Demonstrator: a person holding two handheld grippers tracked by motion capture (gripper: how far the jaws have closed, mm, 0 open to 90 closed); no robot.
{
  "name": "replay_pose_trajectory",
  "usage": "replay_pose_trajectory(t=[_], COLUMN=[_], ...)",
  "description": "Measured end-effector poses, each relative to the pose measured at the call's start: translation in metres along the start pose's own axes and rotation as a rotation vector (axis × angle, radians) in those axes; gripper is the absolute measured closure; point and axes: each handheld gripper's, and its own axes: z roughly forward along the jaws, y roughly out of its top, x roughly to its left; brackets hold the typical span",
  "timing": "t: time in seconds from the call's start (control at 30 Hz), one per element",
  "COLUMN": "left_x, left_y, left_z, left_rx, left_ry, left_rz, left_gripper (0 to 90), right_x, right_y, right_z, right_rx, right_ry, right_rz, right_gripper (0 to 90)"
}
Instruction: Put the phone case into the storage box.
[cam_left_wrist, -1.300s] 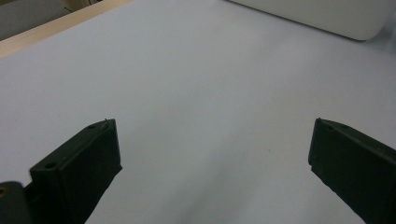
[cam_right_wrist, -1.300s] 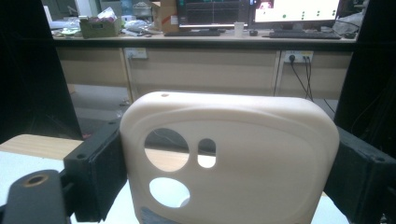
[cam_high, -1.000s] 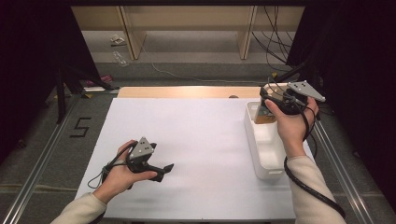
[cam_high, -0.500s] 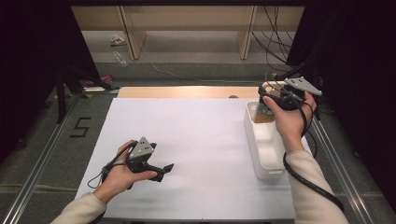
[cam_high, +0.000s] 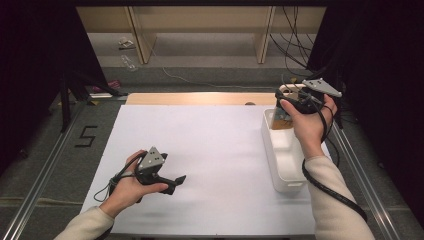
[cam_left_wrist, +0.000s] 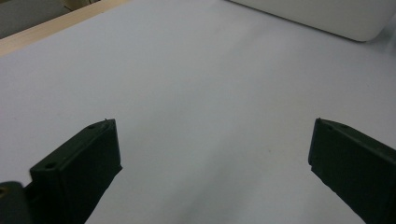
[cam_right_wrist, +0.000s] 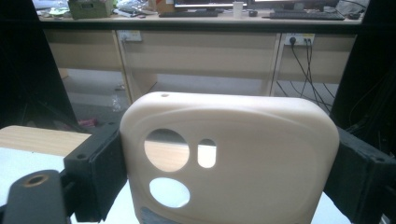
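Observation:
My right gripper (cam_high: 292, 100) is held above the far end of a white bin (cam_high: 286, 165), shut on a cream phone case (cam_high: 287, 90). In the right gripper view the phone case (cam_right_wrist: 243, 135) stands upright with its camera cut-outs at the left, and the two black jaws of the right gripper (cam_right_wrist: 229, 172) press on its sides. My left gripper (cam_high: 177, 180) rests low on the white table sheet (cam_high: 210, 145) at the near left, pointing right. The left gripper (cam_left_wrist: 212, 154) is open wide, with nothing but bare sheet between its jaws.
Something brownish (cam_high: 280, 122) lies in the far end of the bin. The sheet's far edge meets a wooden strip (cam_high: 200, 98). Metal rails (cam_high: 45, 175) run along both sides of the table. Beyond are desk legs and cables (cam_high: 295, 45).
The right hand has shifted slightly up and to the left with the phone case still in the jaws. The left hand has stayed put.

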Motion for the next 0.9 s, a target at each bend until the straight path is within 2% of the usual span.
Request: replay_pose_trajectory(t=[0.9], left_x=[0.0], left_y=[0.0], left_z=[0.0], left_rx=[0.0], left_ry=[0.0], left_rz=[0.0], left_gripper=[1.8], right_x=[-0.001], right_y=[0.005], right_z=[0.014], right_rx=[0.024], right_ry=[-0.013], right_rz=[0.001], right_gripper=[12.6])
